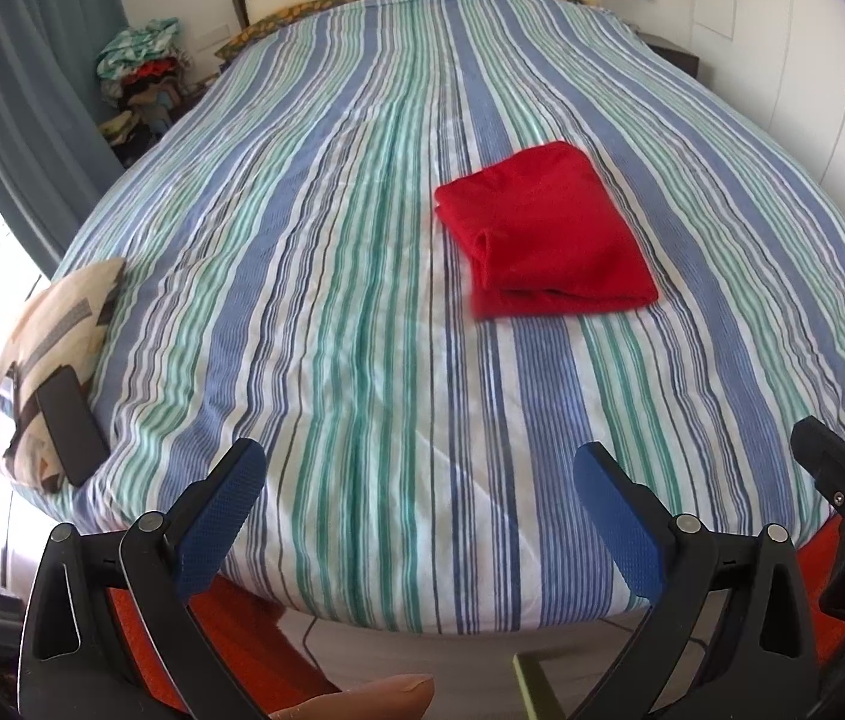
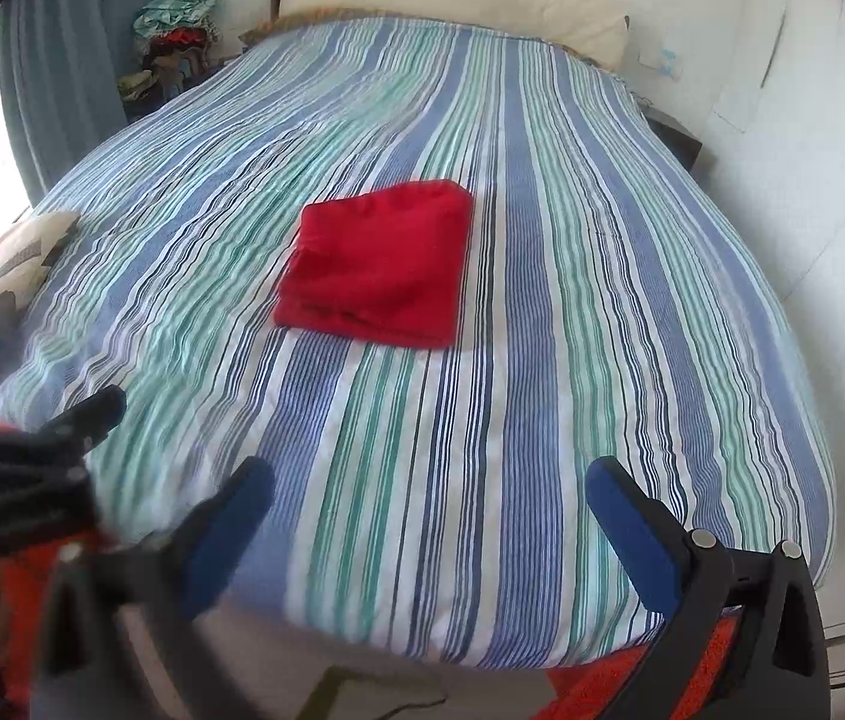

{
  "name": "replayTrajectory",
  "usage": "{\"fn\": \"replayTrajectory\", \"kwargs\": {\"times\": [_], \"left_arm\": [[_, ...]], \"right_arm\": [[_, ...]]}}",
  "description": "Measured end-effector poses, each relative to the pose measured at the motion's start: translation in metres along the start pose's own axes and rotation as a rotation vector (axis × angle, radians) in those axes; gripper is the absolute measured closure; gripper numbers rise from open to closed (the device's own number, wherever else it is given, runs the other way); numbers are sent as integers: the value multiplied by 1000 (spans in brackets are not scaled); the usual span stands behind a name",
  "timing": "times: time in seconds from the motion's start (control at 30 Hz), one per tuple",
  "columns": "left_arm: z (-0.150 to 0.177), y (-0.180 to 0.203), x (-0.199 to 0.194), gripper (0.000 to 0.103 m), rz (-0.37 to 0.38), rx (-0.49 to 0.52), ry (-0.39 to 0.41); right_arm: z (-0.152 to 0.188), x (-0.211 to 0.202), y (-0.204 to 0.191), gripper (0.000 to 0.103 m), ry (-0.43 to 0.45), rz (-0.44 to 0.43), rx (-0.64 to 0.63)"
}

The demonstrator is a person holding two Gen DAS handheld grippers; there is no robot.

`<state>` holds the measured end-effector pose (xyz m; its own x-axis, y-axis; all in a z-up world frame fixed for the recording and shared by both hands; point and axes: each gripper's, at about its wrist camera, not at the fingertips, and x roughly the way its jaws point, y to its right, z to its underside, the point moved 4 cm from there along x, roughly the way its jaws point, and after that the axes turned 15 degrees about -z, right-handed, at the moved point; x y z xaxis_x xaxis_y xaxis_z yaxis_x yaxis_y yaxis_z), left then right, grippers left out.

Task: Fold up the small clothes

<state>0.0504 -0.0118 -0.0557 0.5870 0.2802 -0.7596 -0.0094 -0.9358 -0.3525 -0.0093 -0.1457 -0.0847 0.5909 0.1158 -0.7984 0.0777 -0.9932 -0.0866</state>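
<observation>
Red garment [image 1: 545, 234] folded on striped bedspread [image 1: 332, 312], well beyond left gripper [image 1: 416, 516] and right gripper [image 2: 431, 519]; both released, empty.

Left tongs [image 1: 416, 504]: spread wide, nothing between the blue pads; black frame low in the left wrist view, aimed forward and slightly down.
Left tongs' pads [image 1: 221, 519]: textured blue, angled outward from each other, both bare.
Right tongs [image 2: 431, 519]: likewise spread wide and holding nothing; the left finger was blurred, the right one sharp.
Right tongs seen from the left side [image 1: 842, 474]: black frame at the right edge, just beside the left tongs, at about the same height.
Left tongs seen from the right side [image 2: 32, 450]: dark blurred shape at the left edge.
Fingertip [image 1: 362, 699]: a person's finger showed at the bottom edge, under the left tongs.
</observation>
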Motion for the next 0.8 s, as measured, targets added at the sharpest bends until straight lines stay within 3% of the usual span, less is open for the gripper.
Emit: {"fn": "replayTrajectory", "kwargs": {"times": [0.8], "left_arm": [[-2,5,-7,1,14,18,24]], "right_arm": [[0,-7,4,1,-4,35,-8]]}}
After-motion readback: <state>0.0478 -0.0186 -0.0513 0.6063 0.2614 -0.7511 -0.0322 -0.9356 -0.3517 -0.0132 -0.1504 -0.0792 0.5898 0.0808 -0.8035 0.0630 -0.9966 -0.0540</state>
